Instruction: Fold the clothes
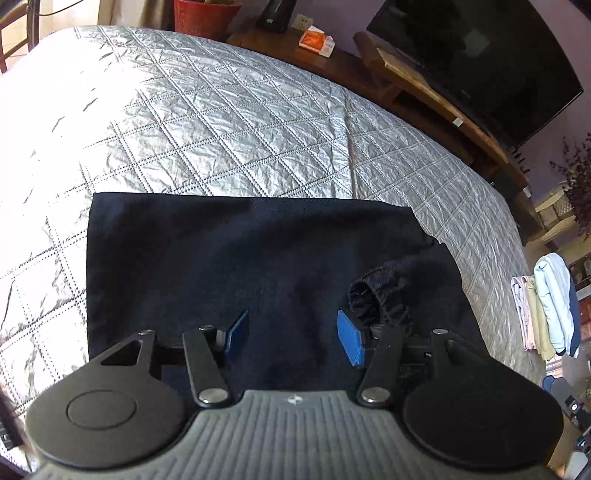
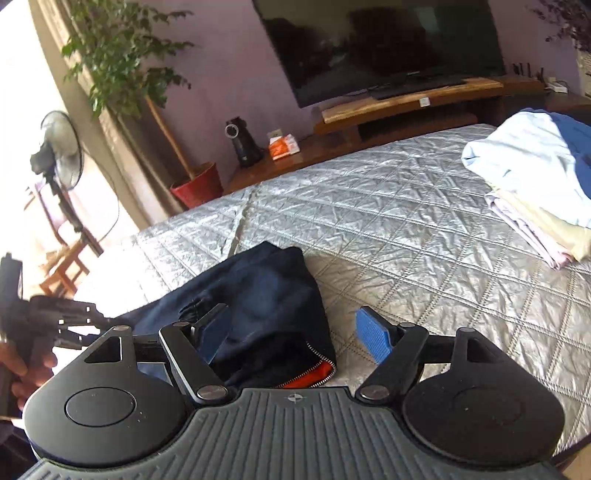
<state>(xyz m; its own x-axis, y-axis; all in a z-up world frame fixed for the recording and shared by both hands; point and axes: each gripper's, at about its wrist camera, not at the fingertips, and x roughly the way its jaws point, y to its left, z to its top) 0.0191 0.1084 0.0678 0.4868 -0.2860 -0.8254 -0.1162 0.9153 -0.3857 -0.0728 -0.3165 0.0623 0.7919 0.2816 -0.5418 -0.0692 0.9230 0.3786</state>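
So, from the left wrist view, the left hand-held gripper [image 1: 293,338] was seen hovering over a dark navy garment [image 1: 221,266], with its blue pads [image 1: 351,338] spread wide and nothing held between them. The garment was laid out flat on the bed [image 1: 221,118], which was covered with a silver quilted bedspread. A ribbed cuff [image 1: 369,295] was bunched up just beside the right-hand pad; whether it touched the pad couldn't be made out. Off at the right edge, a stack of folded clothes [image 1: 546,314] was visible, well apart from the garment. A red plant pot [image 1: 207,14] and a dark TV [image 1: 480,62] on a wooden stand were seen beyond the bed.

From the right wrist view, the right hand-held gripper [image 2: 291,338] was also found opened wide and gripping nothing. The left-hand pad [image 2: 216,338] was positioned over the navy garment [image 2: 266,306], while the other pad was out over bare bedspread [image 2: 406,229]. The garment's near edge was rumpled here, and a zipper with orange lining [image 2: 314,373] was exposed close to the gripper body. At the far left, a hand [image 2: 26,369] was caught holding the other gripper. The folded stack [image 2: 535,192] was set near the far right of the bed, well away from the garment. A fan [image 2: 61,151] and a leafy plant [image 2: 122,51] were seen by the wall.
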